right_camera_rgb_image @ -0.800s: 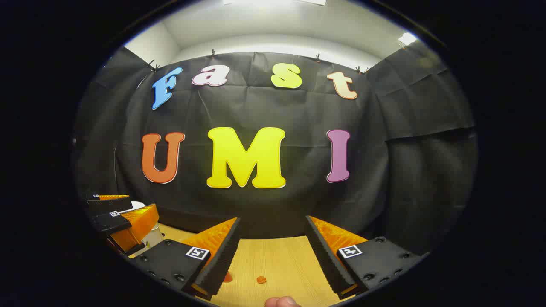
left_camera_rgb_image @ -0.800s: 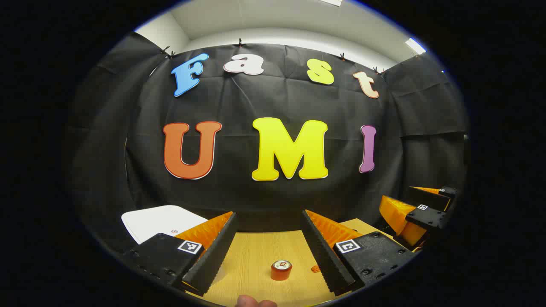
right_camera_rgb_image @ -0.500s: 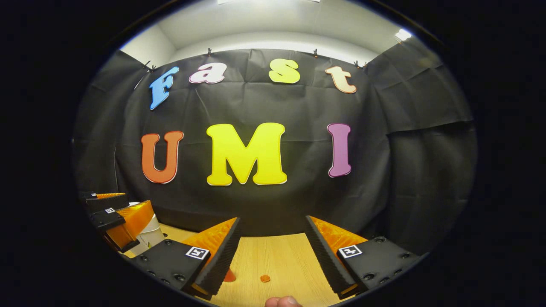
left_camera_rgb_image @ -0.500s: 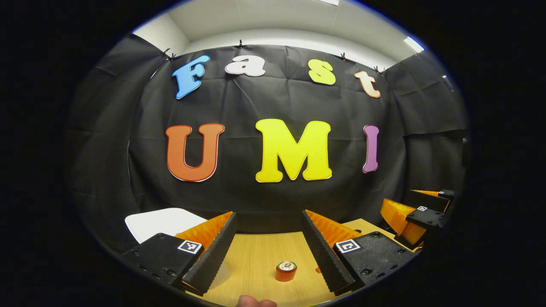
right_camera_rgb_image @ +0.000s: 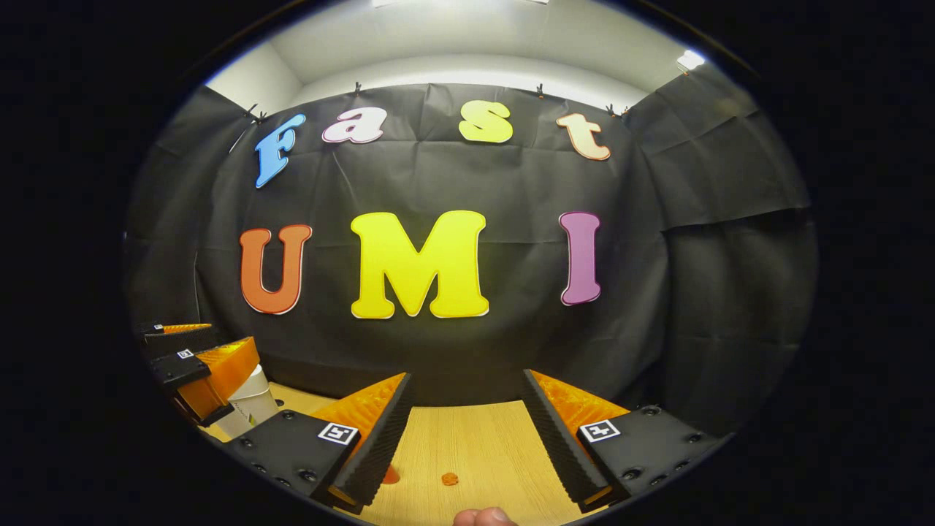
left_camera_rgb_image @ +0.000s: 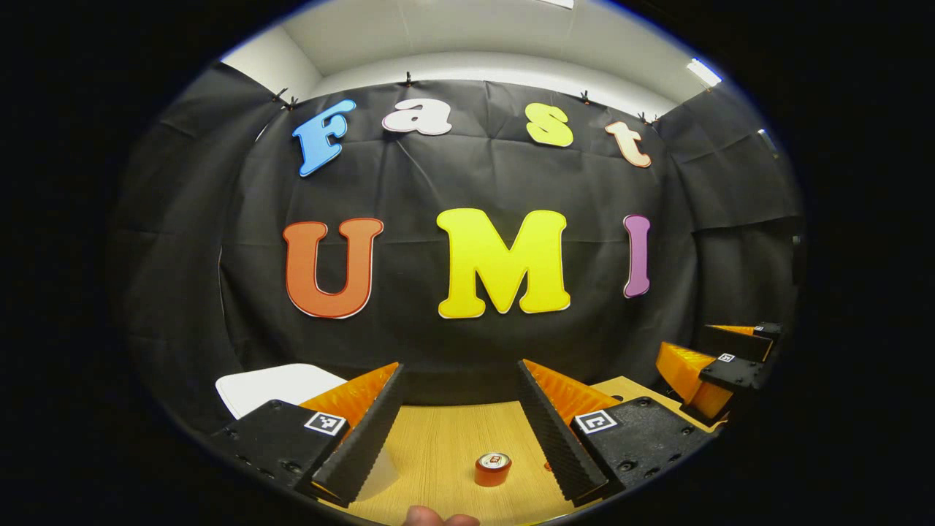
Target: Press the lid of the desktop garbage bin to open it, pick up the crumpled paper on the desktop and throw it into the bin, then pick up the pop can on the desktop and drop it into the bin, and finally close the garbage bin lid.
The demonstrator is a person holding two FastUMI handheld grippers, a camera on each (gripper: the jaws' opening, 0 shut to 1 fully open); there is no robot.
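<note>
The pop can (left_camera_rgb_image: 493, 469), orange with a silver top, stands upright on the wooden desktop (left_camera_rgb_image: 438, 446). It is ahead of my left gripper (left_camera_rgb_image: 460, 369), between the lines of its two fingers and nearer the right one. This gripper is open and holds nothing. The white bin lid (left_camera_rgb_image: 277, 383) shows at the left behind the left finger. My right gripper (right_camera_rgb_image: 466, 378) is also open and empty above the desktop (right_camera_rgb_image: 482, 438). In the right gripper view the white bin (right_camera_rgb_image: 252, 402) stands at the left, partly behind the left gripper (right_camera_rgb_image: 197, 365).
The right gripper (left_camera_rgb_image: 719, 372) hangs at the far right of the left gripper view. A small orange spot (right_camera_rgb_image: 449, 479) lies on the wood, and an orange shape (right_camera_rgb_image: 391, 475) peeks from behind a finger. A thumb tip (left_camera_rgb_image: 438, 519) shows at the bottom edge.
Both views have drifted slightly. The can sits a little further right and lower in the left gripper view. Both grippers stay open.
</note>
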